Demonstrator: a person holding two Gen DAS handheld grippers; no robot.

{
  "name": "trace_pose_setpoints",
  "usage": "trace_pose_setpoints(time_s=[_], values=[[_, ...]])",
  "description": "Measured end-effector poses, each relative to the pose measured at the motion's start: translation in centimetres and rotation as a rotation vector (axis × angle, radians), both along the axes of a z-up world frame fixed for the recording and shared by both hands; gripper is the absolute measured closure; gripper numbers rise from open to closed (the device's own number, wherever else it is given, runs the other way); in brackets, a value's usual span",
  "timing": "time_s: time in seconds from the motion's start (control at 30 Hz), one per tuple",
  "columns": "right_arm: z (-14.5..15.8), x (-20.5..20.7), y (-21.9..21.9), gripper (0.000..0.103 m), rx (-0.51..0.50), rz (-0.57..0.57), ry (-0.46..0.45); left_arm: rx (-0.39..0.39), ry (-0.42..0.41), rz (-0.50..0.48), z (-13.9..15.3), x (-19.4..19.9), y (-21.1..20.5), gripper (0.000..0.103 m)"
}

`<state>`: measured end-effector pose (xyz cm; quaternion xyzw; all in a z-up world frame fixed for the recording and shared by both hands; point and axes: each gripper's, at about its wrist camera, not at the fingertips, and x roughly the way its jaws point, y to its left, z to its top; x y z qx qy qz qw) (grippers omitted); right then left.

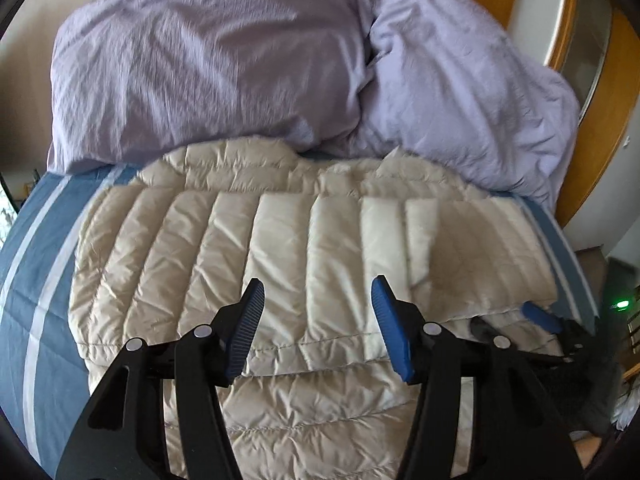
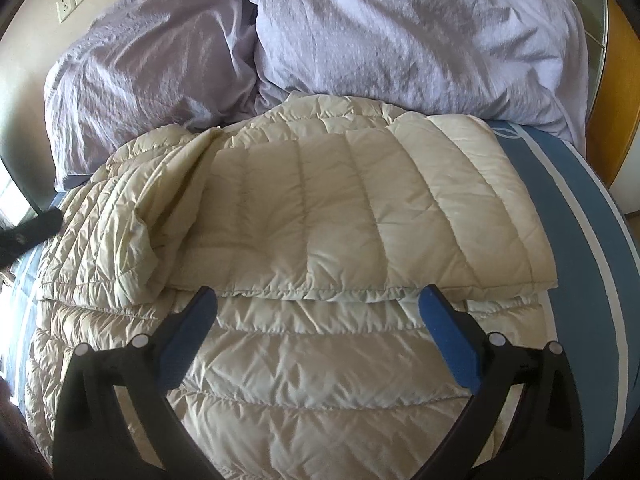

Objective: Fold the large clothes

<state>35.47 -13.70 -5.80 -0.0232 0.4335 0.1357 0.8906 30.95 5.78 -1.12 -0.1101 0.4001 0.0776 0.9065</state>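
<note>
Jacket (image 1: 280, 248) on bed (image 1: 36, 264), one fold laid. Left gripper (image 1: 318, 324) and right gripper (image 2: 318, 332) both gape, empty, above jacket hem. Next, we judge: regrasp hem, fold again.

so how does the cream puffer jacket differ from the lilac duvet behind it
The cream puffer jacket is glossy and quilted in channels; the lilac duvet is matte, with no stitched channels, only wrinkles. The jacket lies fairly flat, a panel folded over its body; the duvet is bunched in a heap. Both rest on the blue striped sheet.

Both views down (close) over jacket (image 1: 280, 248)
</note>
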Motion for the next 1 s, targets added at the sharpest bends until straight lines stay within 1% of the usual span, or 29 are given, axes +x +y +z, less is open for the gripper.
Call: trace_pose_setpoints(time_s=[0.23,0.33,0.53,0.6,0.7,0.77,0.9,1.0], values=[[-0.1,-0.1,-0.2,0.002,0.000,0.000,0.004,0.015,0.085,-0.021,-3.5,1.6,-1.4,0.047],[-0.3,-0.1,-0.4,0.002,0.000,-0.002,0.009,0.043,0.118,-0.020,-5.0,2.5,-2.2,0.047],[-0.6,-0.2,-0.9,0.002,0.008,-0.012,0.019,0.097,0.150,-0.016,-6.7,3.8,-3.5,0.047],[-0.5,-0.3,-1.0,0.002,0.011,-0.015,0.020,0.095,0.152,-0.013,-6.7,3.9,-3.5,0.047],[-0.1,-0.8,-1.2,0.002,0.010,-0.012,0.016,0.048,0.145,-0.020,-6.0,3.4,-3.0,0.045],[0.5,-1.4,-1.5,0.002,0.005,-0.005,0.006,0.033,0.130,-0.030,-5.2,2.3,-2.7,0.044],[1.6,-2.6,-2.4,0.002,-0.003,0.004,-0.001,0.048,0.077,-0.042,-3.2,-1.3,-1.3,0.036],[2.4,-3.9,-3.6,0.002,-0.016,0.019,0.001,0.057,0.047,-0.030,-2.2,-4.6,0.7,0.035]])
